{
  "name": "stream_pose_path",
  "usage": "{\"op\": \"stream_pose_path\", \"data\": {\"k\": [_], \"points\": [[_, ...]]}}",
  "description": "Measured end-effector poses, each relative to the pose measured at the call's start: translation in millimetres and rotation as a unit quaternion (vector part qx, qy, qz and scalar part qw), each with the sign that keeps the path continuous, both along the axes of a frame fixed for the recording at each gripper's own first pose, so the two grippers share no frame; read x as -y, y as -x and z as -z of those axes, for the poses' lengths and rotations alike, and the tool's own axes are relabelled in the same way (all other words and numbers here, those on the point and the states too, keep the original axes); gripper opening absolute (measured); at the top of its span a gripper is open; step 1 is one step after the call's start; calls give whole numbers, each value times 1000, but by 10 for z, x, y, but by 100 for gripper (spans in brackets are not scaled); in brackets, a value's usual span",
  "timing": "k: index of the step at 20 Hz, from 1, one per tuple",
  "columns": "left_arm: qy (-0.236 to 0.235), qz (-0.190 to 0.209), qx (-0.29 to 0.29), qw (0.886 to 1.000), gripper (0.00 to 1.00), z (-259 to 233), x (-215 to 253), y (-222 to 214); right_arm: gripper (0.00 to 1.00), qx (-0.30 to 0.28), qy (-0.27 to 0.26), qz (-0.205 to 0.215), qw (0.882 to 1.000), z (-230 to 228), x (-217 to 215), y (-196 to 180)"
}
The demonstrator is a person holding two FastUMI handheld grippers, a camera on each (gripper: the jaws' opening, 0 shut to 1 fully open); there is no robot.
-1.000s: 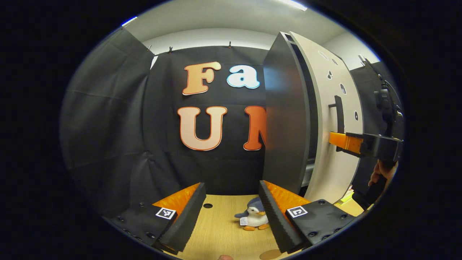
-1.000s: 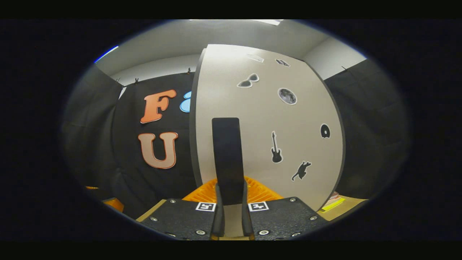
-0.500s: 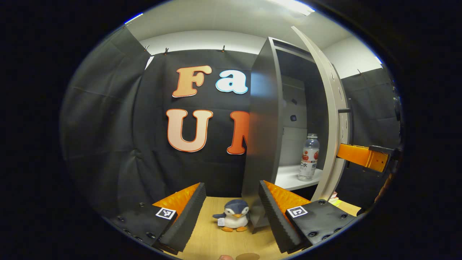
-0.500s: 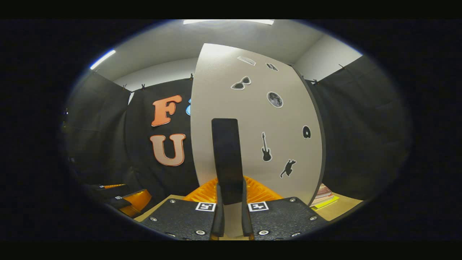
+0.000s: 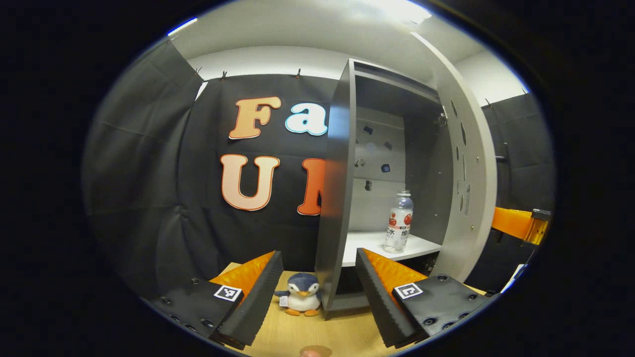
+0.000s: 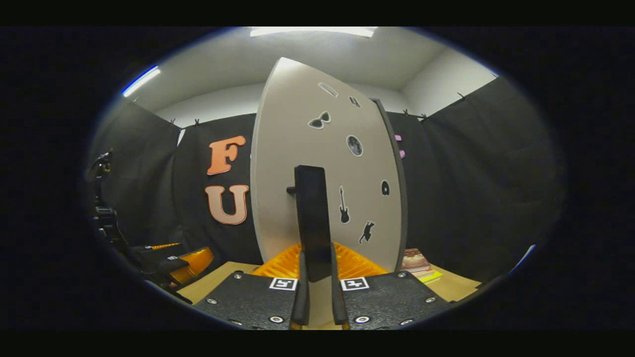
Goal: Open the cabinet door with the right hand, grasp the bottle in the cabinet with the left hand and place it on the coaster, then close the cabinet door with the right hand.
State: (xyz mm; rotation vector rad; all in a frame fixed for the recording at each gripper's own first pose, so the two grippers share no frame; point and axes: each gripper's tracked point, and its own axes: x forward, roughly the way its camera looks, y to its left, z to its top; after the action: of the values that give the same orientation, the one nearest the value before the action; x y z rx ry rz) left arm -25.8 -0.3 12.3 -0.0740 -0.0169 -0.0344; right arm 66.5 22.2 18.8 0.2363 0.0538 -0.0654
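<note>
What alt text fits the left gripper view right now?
An open grey cabinet shows a clear bottle upright on its white shelf, the door swung wide to the right. The left tool is open in the foreground, over a wooden table with a plush penguin by the cabinet's base.

No legible wording anywhere: the clear plastic bottle (image 5: 398,221) on the white cabinet shelf carries a red-and-white label whose print is too small to make out. Black-and-white square coded markers (image 5: 227,292) sit on each finger of the left gripper (image 5: 318,254) and the right gripper (image 6: 316,258). The pale grey cabinet door (image 6: 287,148) bears wordless picture stickers: sunglasses (image 6: 319,120), moon (image 6: 354,145), guitar (image 6: 343,205), cat (image 6: 367,231)
</note>
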Motion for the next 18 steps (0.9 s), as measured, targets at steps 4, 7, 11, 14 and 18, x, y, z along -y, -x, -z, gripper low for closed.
{"op": "stream_pose_path", "data": {"k": [4, 7, 11, 14, 18], "points": [[2, 7, 3, 1000, 95, -31, 273, 187, 17, -6, -13, 18, 1000, 14, 140, 108], [-10, 15, 5, 1000, 95, -53, 401, 269, 13, -10, -4, 46, 999, 44, 315, 152], [-8, 32, 8, 999, 95, -68, 641, 304, 8, -15, -1, 88, 996, 83, 551, 218], [-14, 46, 5, 999, 96, -41, 855, 302, 4, -16, 12, 117, 993, 97, 825, 244], [-17, 64, 5, 998, 95, -26, 1091, 299, 0, -3, 9, 91, 996, 106, 920, 247]]}}
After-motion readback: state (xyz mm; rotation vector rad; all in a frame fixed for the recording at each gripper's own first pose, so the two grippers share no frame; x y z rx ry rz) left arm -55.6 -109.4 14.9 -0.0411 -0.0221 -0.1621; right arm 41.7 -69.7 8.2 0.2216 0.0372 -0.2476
